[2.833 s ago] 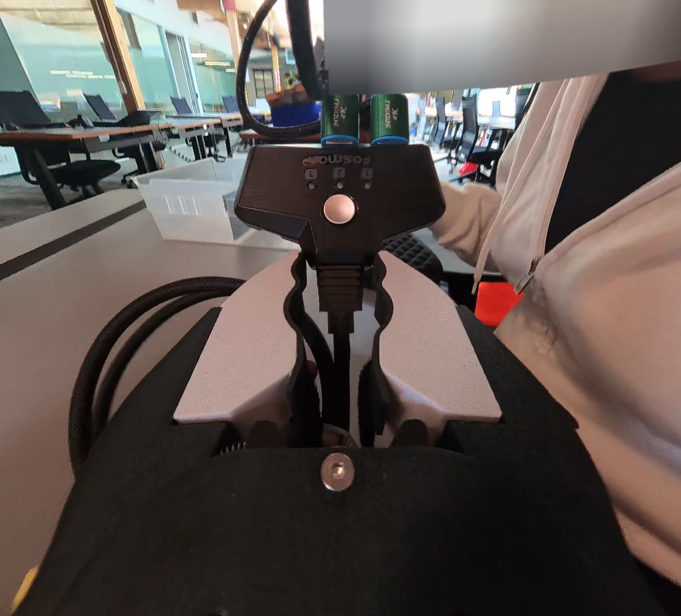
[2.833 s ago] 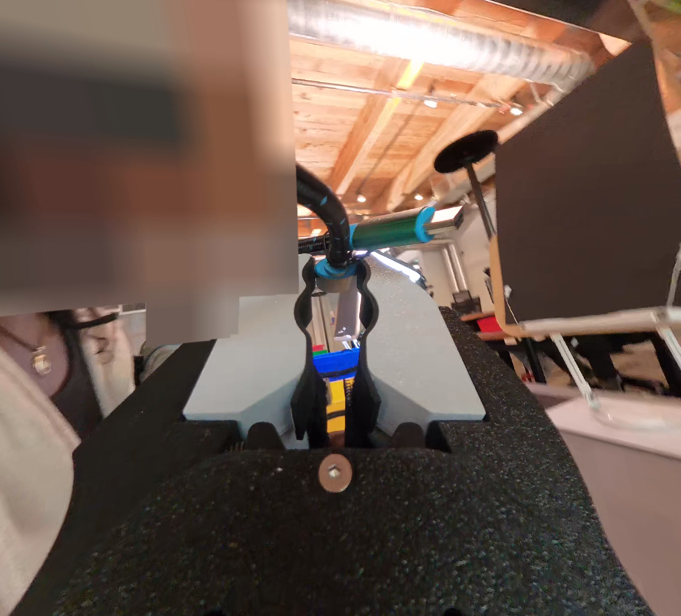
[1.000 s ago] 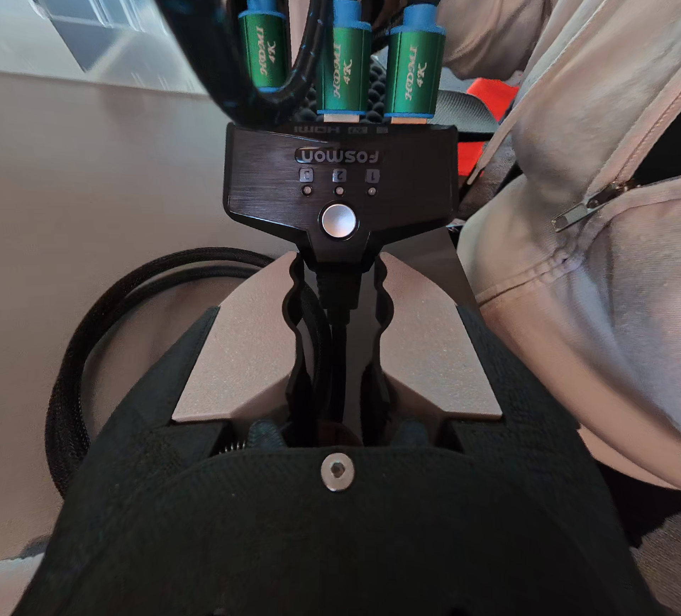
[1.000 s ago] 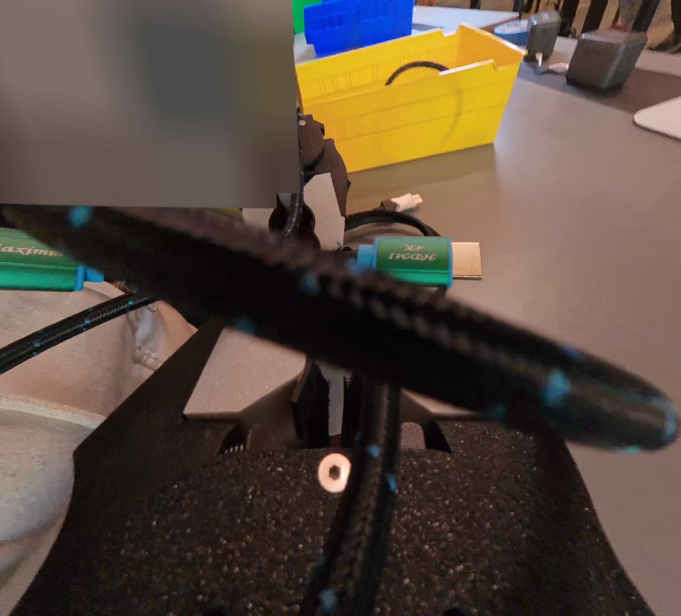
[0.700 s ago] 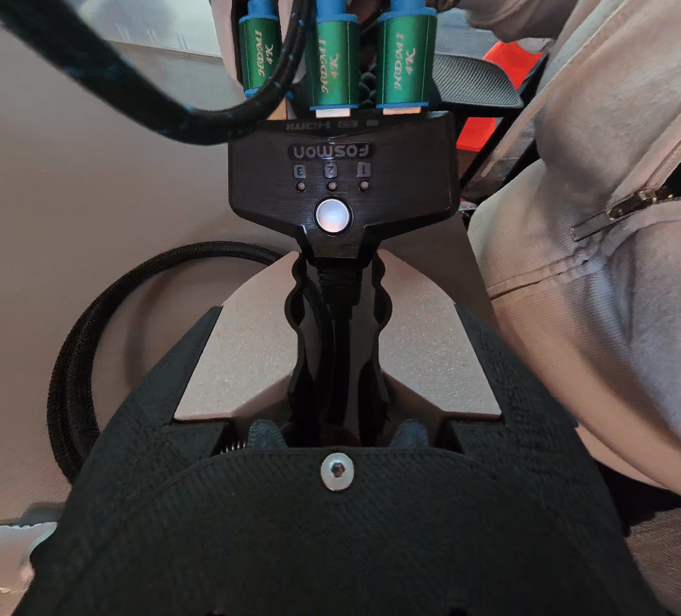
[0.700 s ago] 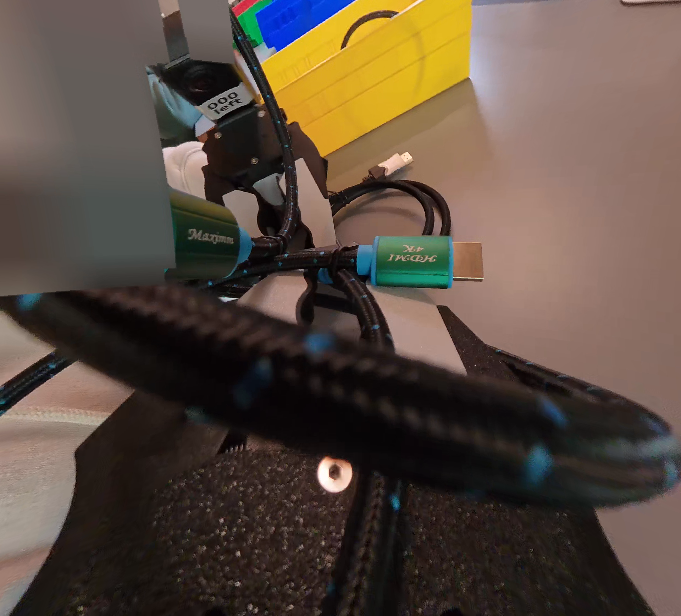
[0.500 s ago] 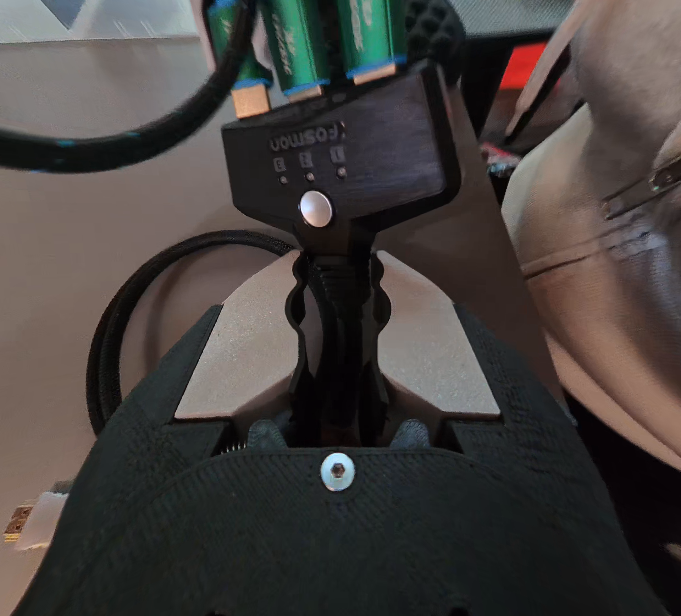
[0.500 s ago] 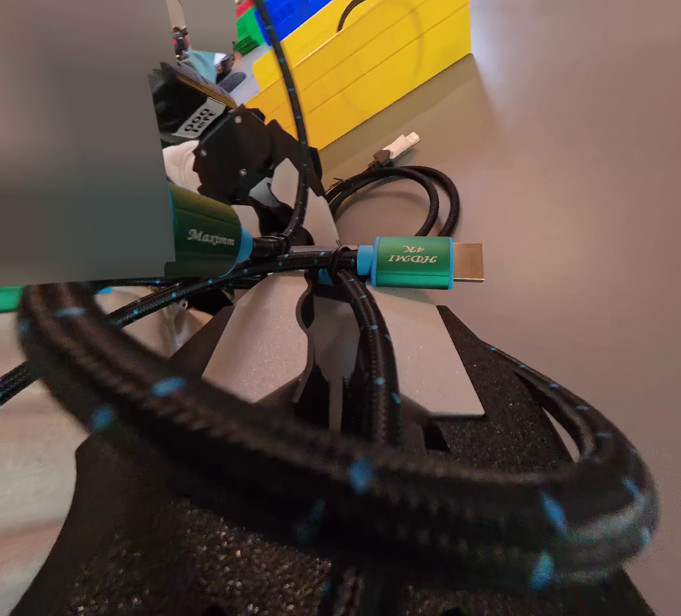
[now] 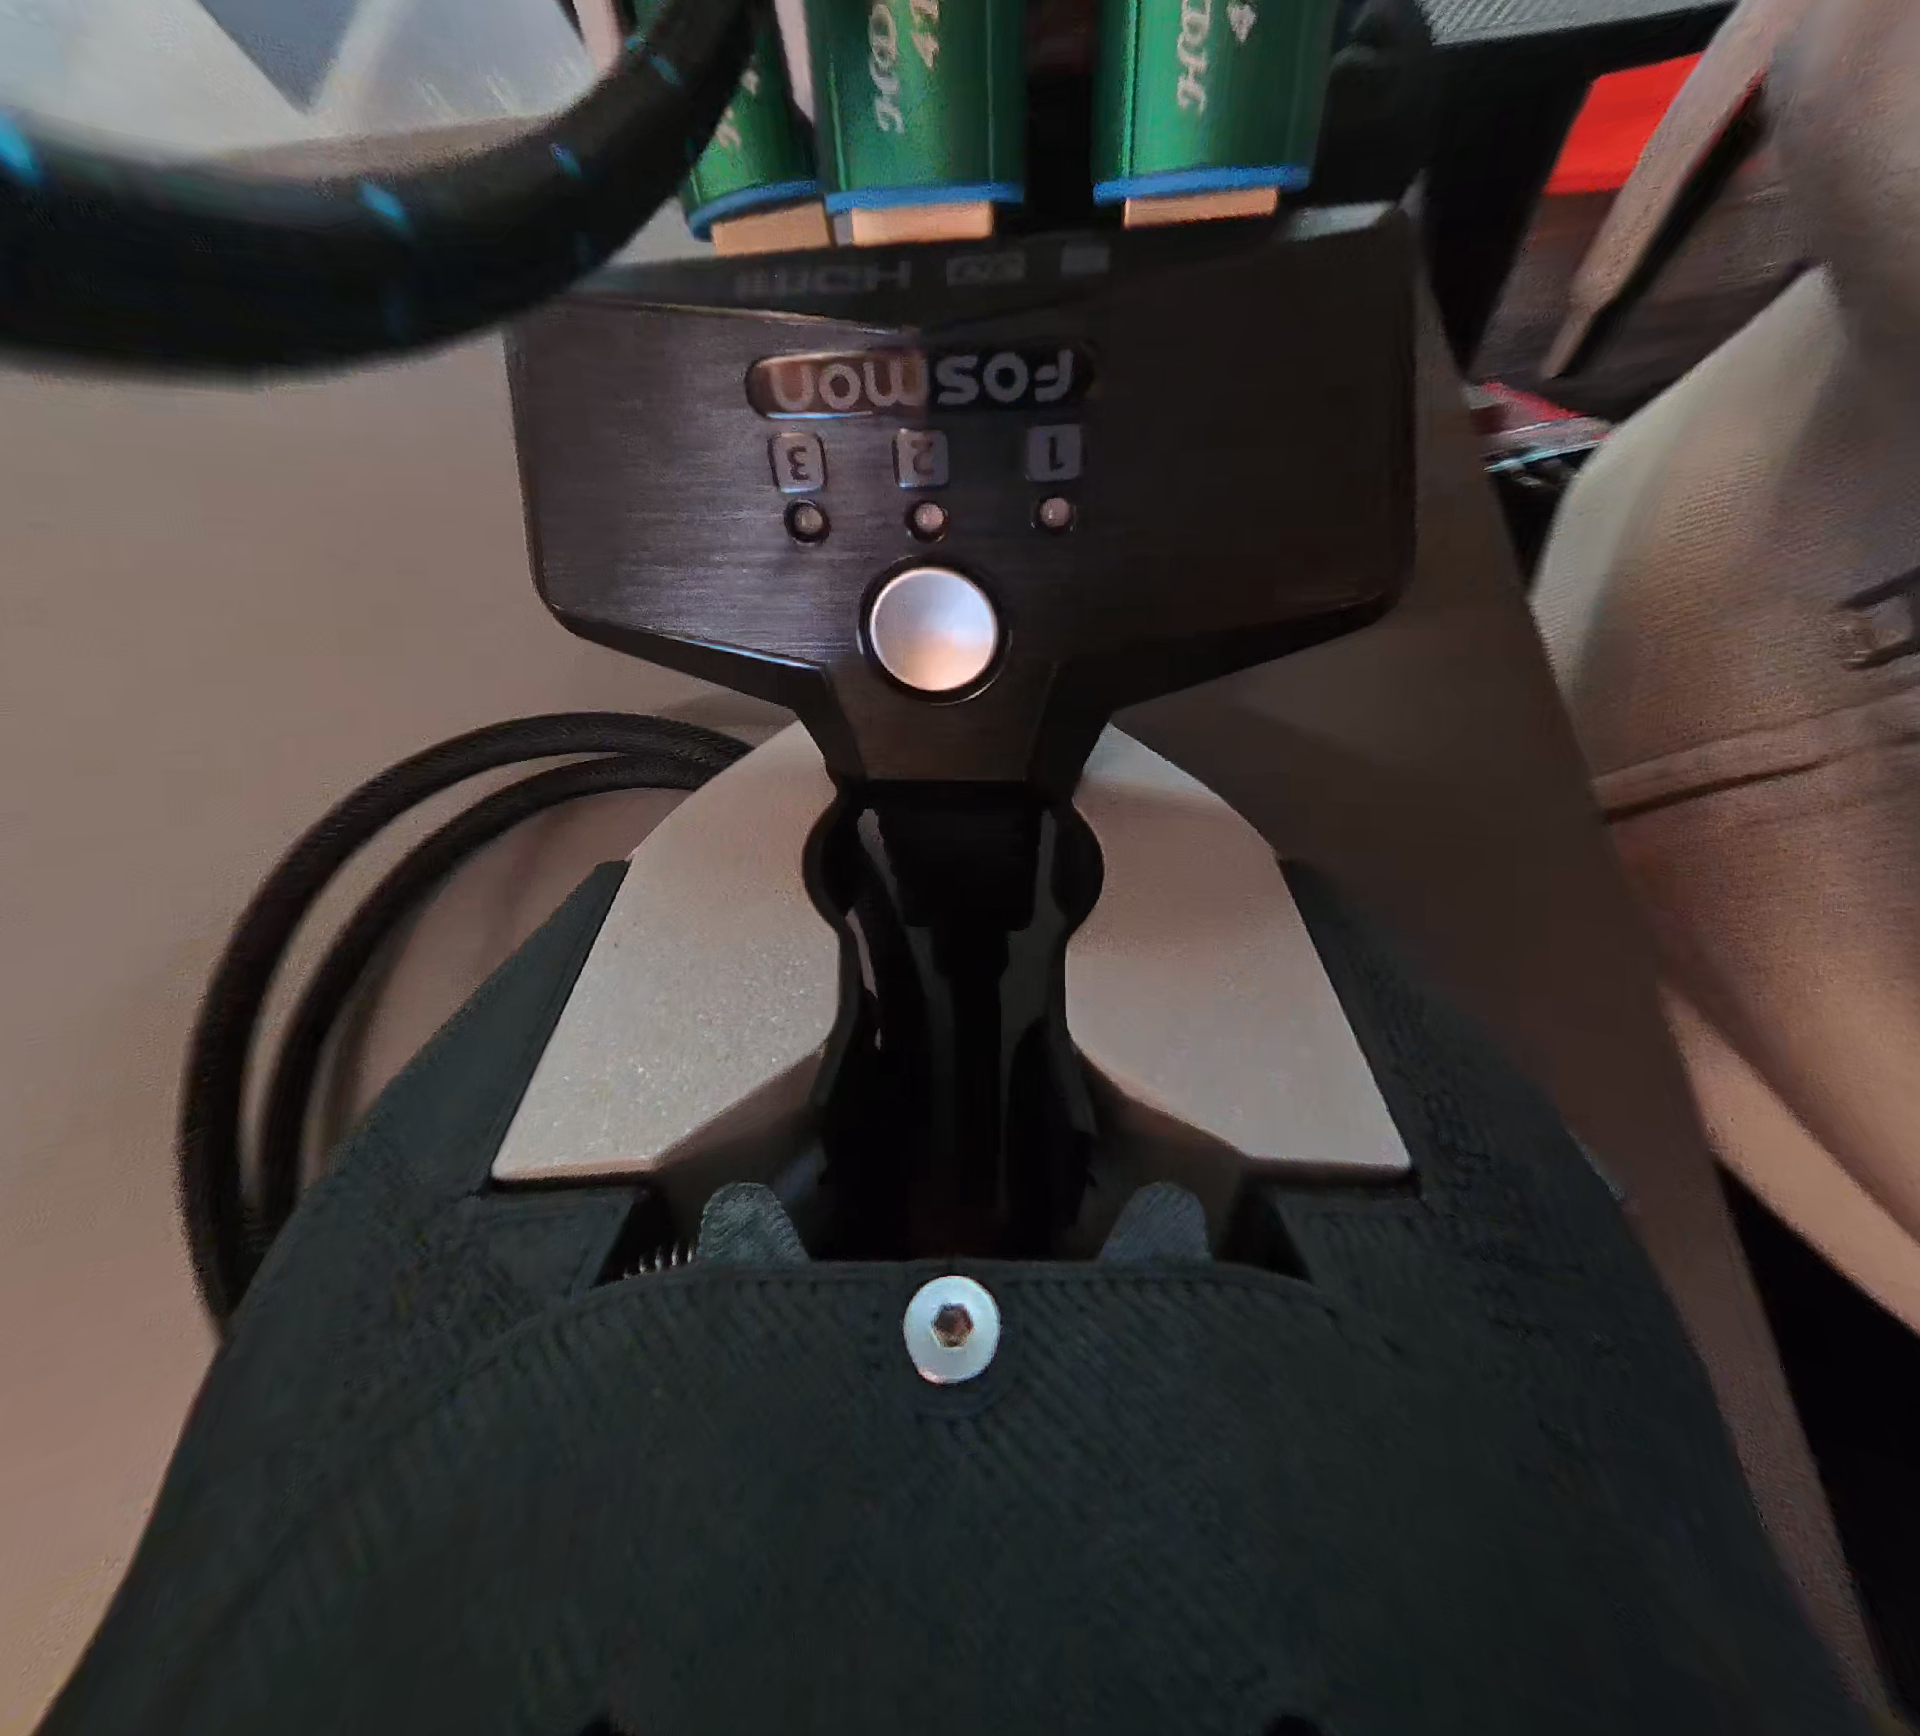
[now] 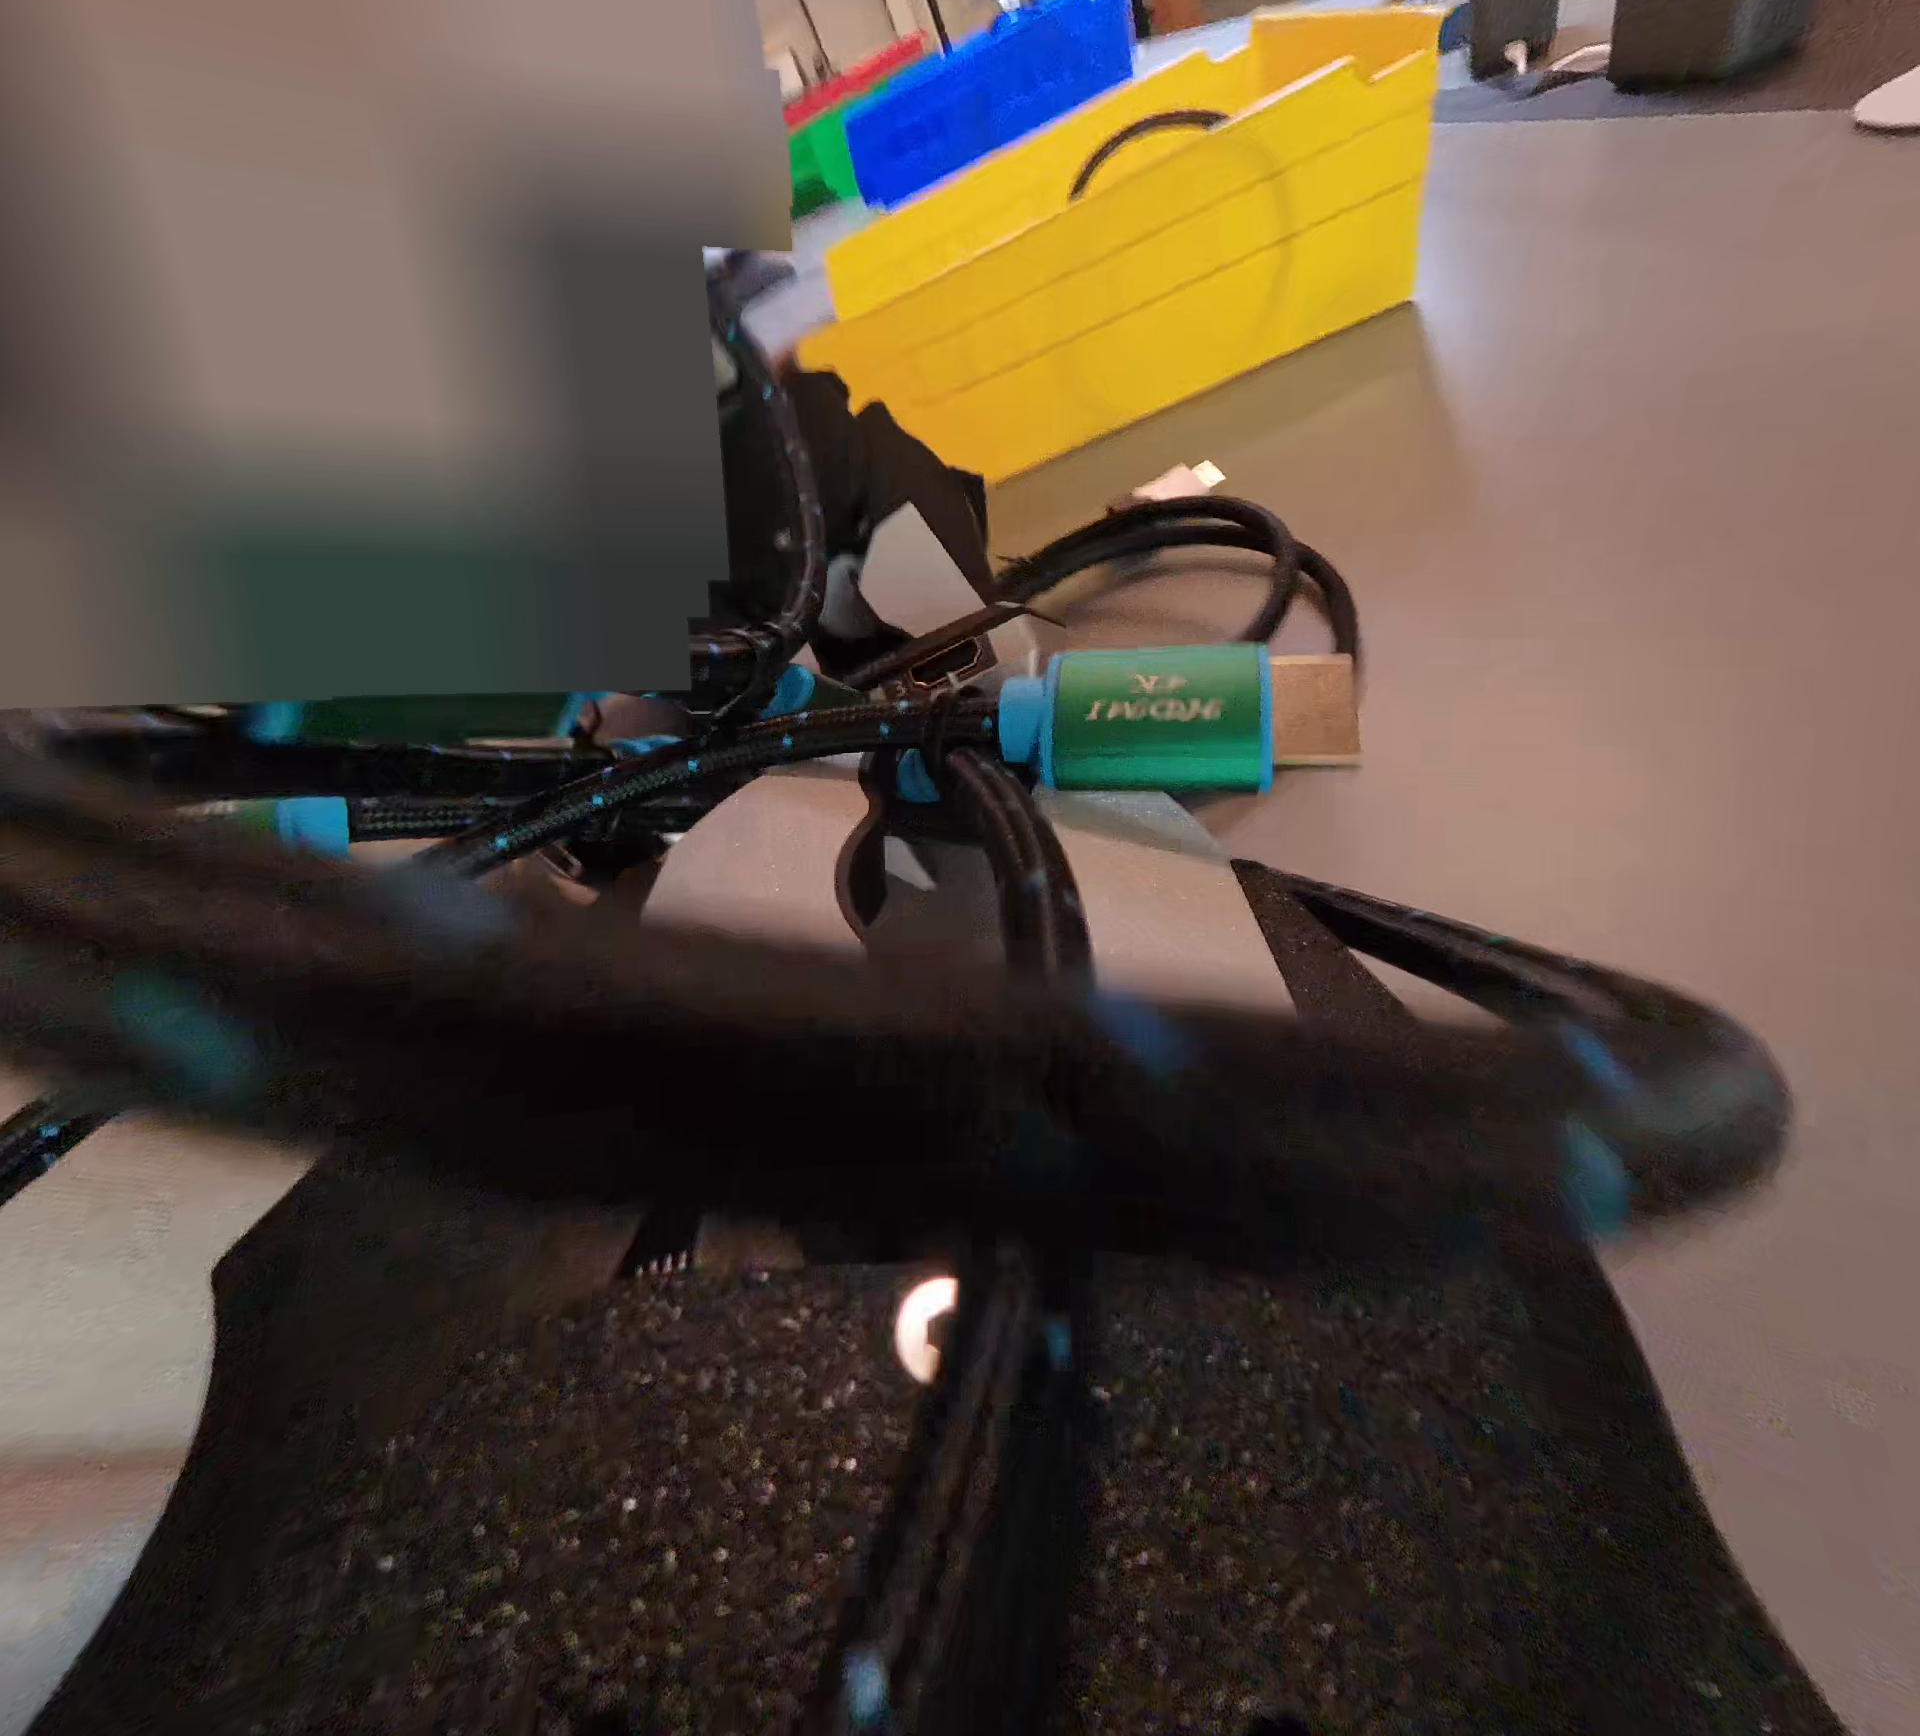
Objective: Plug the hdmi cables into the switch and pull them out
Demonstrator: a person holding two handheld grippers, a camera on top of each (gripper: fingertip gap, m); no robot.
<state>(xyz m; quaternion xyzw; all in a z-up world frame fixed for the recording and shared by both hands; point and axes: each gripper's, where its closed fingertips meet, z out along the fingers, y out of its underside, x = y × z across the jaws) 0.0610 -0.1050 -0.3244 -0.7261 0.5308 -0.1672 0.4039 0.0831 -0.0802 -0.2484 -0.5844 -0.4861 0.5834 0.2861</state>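
My left gripper (image 9: 951, 855) is shut on the cable stub at the narrow end of the black switch (image 9: 1195, 481) and holds it above the table. Three green HDMI plugs (image 9: 914, 45) stand at the switch's far edge, each showing a strip of gold tip; how deep they sit I cannot tell. My right gripper (image 10: 935, 793) is shut on the bundled black-and-blue braided HDMI cables (image 10: 1023, 865). One free green plug (image 10: 1153, 718) sticks out to the right of its fingertips. A blurred cable loop (image 10: 935, 1094) crosses in front of the right gripper.
The switch's own black cable (image 9: 312, 907) lies coiled on the table at the left; it also shows in the right wrist view (image 10: 1278, 564). A yellow bin (image 10: 1143, 263) and a blue bin (image 10: 987, 86) stand behind. A person's cream jacket (image 9: 1714, 647) is close on the right.
The switch tilted left, with the left plug's gold tip out, then straightened. The plugs are now nearer the camera. The cable loop has dropped lower across the right gripper.
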